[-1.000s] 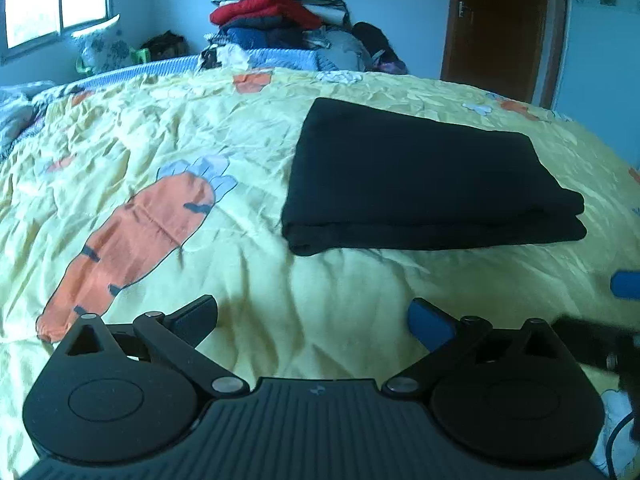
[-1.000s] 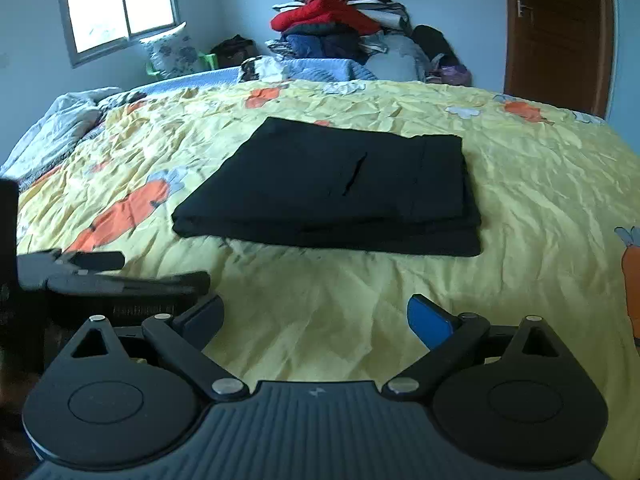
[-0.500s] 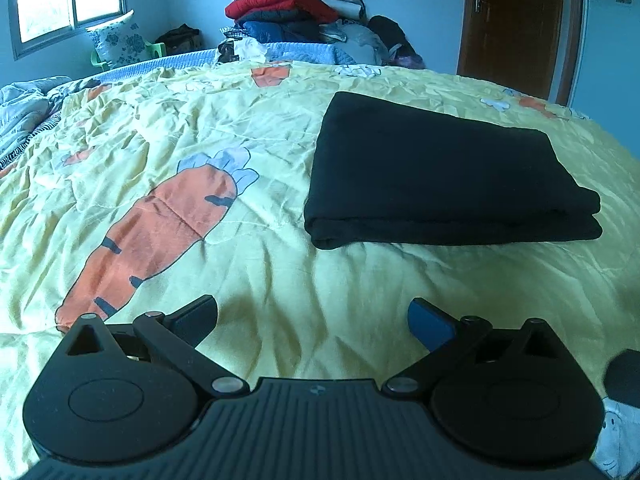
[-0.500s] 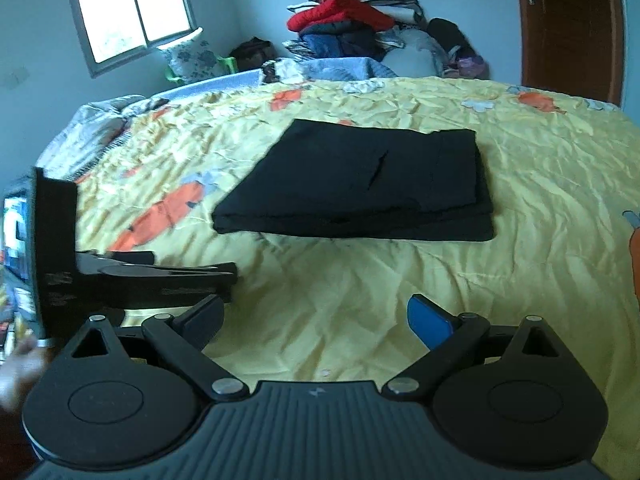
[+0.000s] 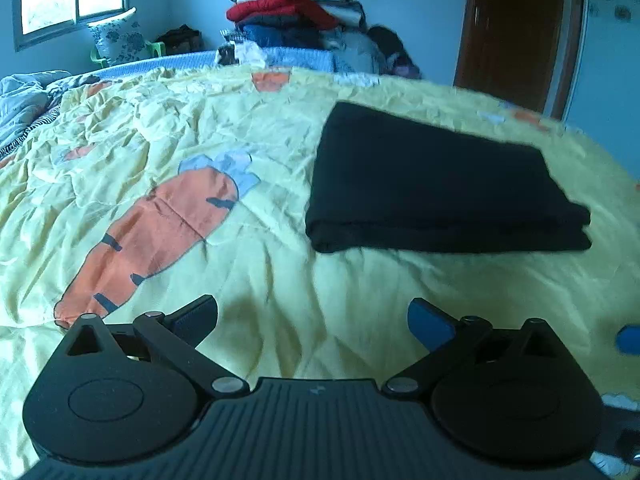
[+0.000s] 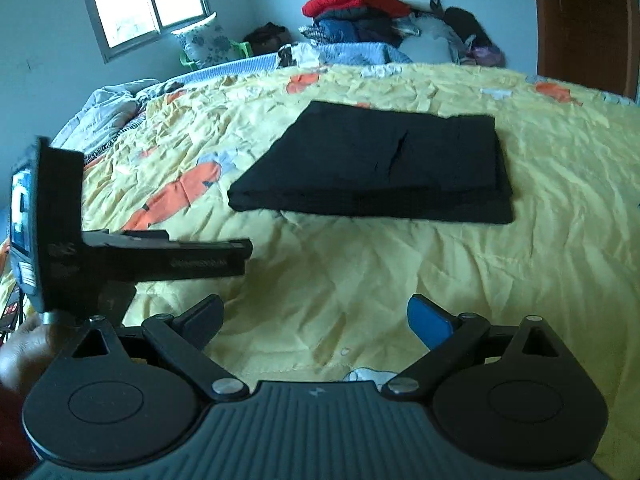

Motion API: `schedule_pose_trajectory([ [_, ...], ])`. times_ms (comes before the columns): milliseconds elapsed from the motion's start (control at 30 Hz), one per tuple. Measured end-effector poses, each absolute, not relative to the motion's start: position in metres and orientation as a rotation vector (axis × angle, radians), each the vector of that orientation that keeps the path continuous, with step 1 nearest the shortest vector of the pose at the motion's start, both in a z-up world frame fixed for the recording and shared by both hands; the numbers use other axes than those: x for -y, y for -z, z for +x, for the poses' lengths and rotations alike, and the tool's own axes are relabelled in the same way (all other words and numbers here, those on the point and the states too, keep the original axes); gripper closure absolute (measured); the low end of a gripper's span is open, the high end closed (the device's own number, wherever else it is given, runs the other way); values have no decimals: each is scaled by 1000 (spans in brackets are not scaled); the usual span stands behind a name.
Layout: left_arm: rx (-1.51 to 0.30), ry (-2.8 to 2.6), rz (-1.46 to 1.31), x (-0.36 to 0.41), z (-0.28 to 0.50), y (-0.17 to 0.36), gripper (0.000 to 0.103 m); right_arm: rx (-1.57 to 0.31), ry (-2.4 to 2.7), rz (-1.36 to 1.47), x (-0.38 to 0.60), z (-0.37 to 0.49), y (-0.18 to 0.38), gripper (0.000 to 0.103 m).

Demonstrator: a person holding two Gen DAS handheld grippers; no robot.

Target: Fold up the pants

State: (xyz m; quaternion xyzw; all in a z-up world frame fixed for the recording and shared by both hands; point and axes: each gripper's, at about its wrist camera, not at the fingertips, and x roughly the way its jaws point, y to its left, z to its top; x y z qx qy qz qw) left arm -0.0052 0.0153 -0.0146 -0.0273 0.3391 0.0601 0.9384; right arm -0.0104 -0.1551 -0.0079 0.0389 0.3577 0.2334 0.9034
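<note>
Left wrist view, pants: the black pants [image 5: 436,192] lie folded in a flat rectangle on the yellow quilt [image 5: 280,280], right of its large carrot print [image 5: 160,232].
Left wrist view, left gripper [image 5: 312,320]: jaws wide, empty, near the pants' front edge but apart from it.
Right wrist view, right gripper [image 6: 314,322]: jaws wide, empty, apart from the pants [image 6: 380,168].
Right wrist view only: a top-layer slit in the pants; the left tool's body [image 6: 132,256] at left.
Risk: a finger catching the front edge would likely drag the layers open.
</note>
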Motion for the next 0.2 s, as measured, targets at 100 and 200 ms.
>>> schedule_pose_trajectory([
  [100,-651,-139,-88,-25,-10,10,0,-733,-499,77,155,-9,9,4],
  [200,-632,-191,-97,-43,-11,5,0,-688,-582,31,153,-10,8,4],
])
